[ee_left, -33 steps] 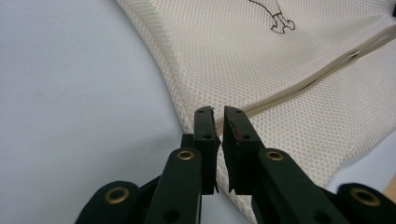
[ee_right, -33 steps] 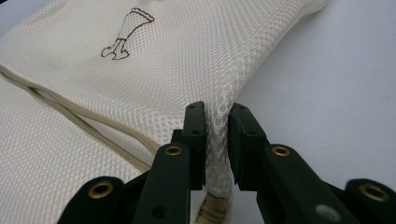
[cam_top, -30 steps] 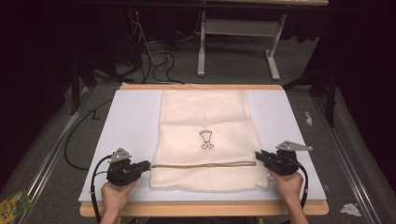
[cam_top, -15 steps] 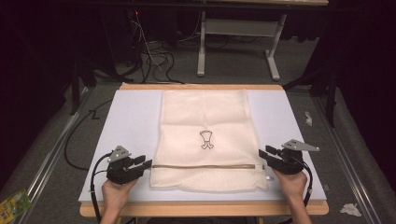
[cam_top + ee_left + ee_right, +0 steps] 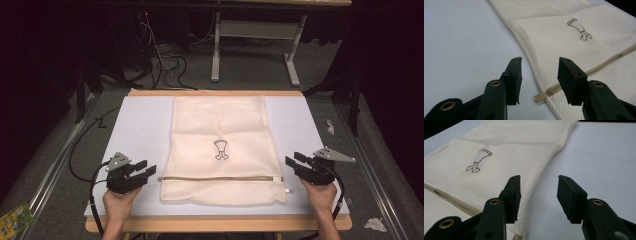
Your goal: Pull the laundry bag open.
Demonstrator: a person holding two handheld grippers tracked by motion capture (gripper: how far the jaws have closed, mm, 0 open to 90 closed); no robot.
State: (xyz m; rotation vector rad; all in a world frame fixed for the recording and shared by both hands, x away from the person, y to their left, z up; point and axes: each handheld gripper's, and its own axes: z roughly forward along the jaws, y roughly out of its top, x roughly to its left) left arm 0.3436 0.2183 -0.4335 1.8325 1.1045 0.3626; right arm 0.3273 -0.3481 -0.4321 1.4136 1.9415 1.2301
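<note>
A cream mesh bag (image 5: 220,125) lies flat on the white board (image 5: 140,135), with a small brown motif (image 5: 220,149) at its middle. A tan zipper (image 5: 220,178) runs across it near the front edge. My left gripper (image 5: 146,168) sits just off the bag's left edge, by the zipper's end. In the left gripper view the left gripper (image 5: 540,65) has just been opening; the bag's edge (image 5: 531,57) and zipper pull (image 5: 541,96) lie below the gap, untouched. My right gripper (image 5: 292,160) stands off the right edge. The right gripper (image 5: 537,181) has also just been opening, with nothing between its pads, beside the bag (image 5: 499,162).
The board rests on a wooden table (image 5: 215,223) whose front edge is close to the hands. Cables (image 5: 165,62) and a metal desk frame (image 5: 255,35) stand on the floor beyond. Scraps (image 5: 374,224) lie on the floor at the right.
Both grippers' jaws have opened and come off the bag's side edges at the zipper line. The right gripper has drawn away to the right; the left has barely shifted.
</note>
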